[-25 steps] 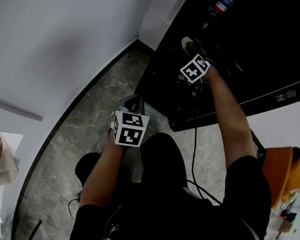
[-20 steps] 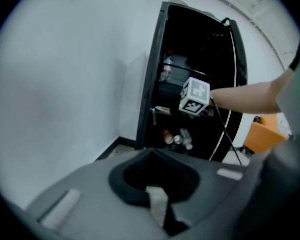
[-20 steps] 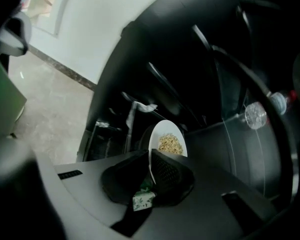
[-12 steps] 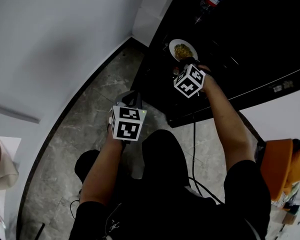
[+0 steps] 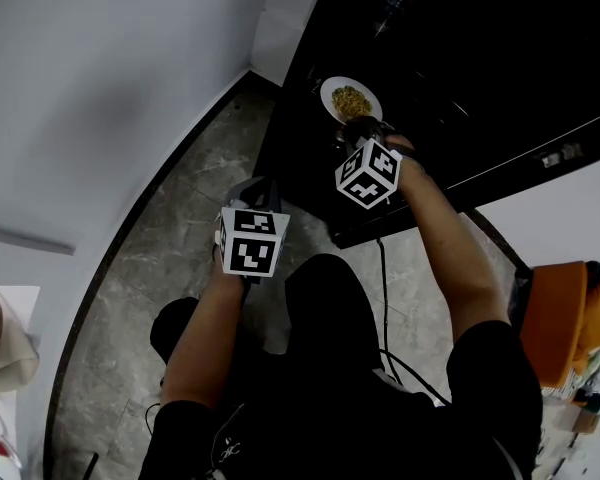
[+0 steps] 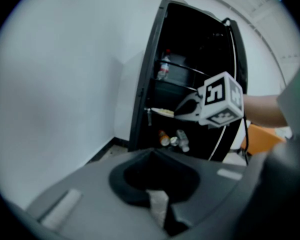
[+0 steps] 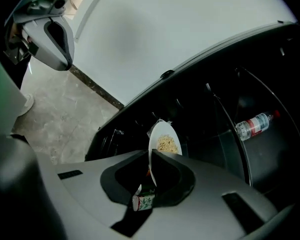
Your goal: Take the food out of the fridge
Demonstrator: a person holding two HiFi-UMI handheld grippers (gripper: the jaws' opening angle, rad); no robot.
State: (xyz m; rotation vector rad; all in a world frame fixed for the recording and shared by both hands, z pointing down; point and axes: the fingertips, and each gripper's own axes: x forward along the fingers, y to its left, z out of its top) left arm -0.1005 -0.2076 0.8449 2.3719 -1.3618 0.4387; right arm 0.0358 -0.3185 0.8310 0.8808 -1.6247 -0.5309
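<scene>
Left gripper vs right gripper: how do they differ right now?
The right gripper is shut on the rim of the plate of food; the left gripper is shut on nothing. The right gripper reaches into the open fridge; the left gripper hangs back over the floor, short of it. Shared: both point toward the fridge.

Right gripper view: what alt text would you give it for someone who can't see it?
The right tongs pinch the rim of a white plate of food in front of a dark open fridge. A bottle sits deeper inside, at the right.
</scene>
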